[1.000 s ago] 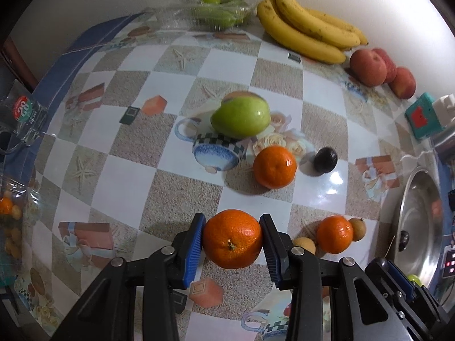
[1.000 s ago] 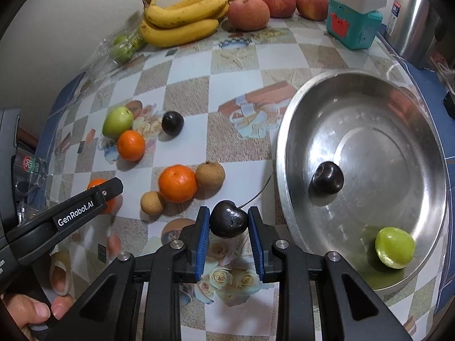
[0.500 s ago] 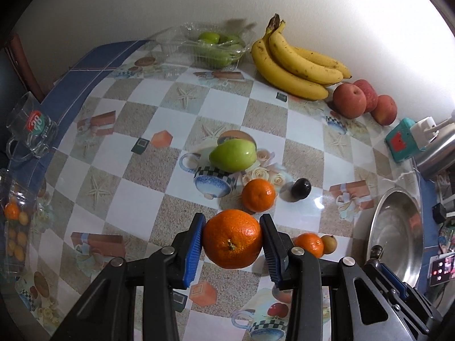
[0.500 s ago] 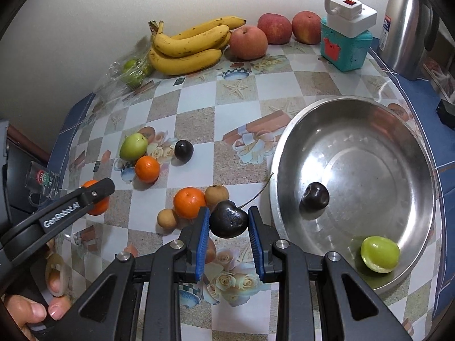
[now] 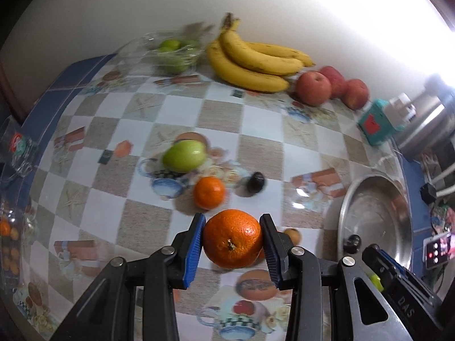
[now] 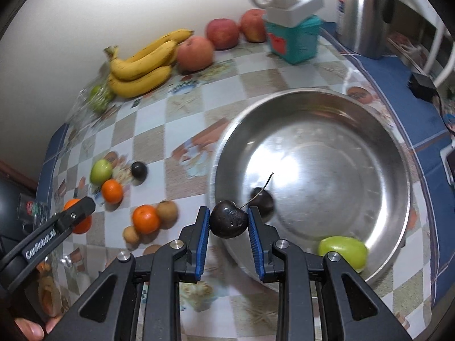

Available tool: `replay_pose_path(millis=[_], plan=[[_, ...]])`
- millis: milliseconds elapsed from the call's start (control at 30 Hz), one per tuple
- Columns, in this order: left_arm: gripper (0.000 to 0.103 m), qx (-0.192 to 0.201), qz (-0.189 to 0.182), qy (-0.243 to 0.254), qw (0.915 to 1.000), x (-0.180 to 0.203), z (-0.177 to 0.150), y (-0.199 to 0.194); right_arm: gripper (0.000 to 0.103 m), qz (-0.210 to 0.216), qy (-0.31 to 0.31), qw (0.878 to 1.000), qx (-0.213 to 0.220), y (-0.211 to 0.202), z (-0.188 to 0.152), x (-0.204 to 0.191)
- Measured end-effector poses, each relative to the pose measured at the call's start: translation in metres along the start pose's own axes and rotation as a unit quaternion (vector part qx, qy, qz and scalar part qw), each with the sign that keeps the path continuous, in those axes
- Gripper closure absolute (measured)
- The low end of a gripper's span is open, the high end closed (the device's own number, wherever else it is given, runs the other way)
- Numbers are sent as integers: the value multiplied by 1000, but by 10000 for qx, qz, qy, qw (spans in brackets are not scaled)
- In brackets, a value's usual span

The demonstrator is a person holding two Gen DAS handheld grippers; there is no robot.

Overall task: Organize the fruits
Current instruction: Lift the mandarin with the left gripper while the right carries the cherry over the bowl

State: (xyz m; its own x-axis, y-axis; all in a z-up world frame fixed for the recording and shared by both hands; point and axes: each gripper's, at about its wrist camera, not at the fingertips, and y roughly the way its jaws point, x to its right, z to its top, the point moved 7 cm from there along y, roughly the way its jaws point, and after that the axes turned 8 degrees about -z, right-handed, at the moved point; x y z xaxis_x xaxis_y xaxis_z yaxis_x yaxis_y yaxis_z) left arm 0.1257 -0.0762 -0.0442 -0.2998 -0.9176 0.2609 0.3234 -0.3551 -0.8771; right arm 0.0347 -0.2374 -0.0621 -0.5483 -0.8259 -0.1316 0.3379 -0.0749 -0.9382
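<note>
My left gripper (image 5: pixel 232 241) is shut on a large orange (image 5: pixel 231 238) and holds it above the table; it also shows at the left of the right wrist view (image 6: pixel 76 216). My right gripper (image 6: pixel 228 220) is shut on a dark cherry (image 6: pixel 227 218) with a stem, held over the near left rim of the steel bowl (image 6: pixel 378 147). The bowl holds another cherry (image 6: pixel 263 199) and a green fruit (image 6: pixel 342 251). On the table lie a green apple (image 5: pixel 184 155), a small orange (image 5: pixel 209 192) and a dark cherry (image 5: pixel 255 182).
Bananas (image 5: pixel 253 59), red apples (image 5: pixel 312 88) and a bag of green fruit (image 5: pixel 170 54) line the back wall. A teal box (image 6: pixel 293 39) and steel kettle (image 6: pixel 364 11) stand at the back right. An orange (image 6: pixel 145 218) and brown fruits (image 6: pixel 167 211) lie left of the bowl.
Both grippers have lifted and moved right with their fruit. The right gripper's cherry has come from over the table to over the bowl's rim.
</note>
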Motion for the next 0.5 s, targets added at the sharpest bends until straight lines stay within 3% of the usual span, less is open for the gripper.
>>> replay_pose_path(millis=[267, 500], plan=[[61, -104, -411, 723, 9965, 66, -12, 9, 75, -231, 550, 9982, 83, -4, 8, 46], [61, -218, -765, 1453, 9862, 127, -32, 19, 75, -433, 1010, 9937, 200, -11, 11, 86]])
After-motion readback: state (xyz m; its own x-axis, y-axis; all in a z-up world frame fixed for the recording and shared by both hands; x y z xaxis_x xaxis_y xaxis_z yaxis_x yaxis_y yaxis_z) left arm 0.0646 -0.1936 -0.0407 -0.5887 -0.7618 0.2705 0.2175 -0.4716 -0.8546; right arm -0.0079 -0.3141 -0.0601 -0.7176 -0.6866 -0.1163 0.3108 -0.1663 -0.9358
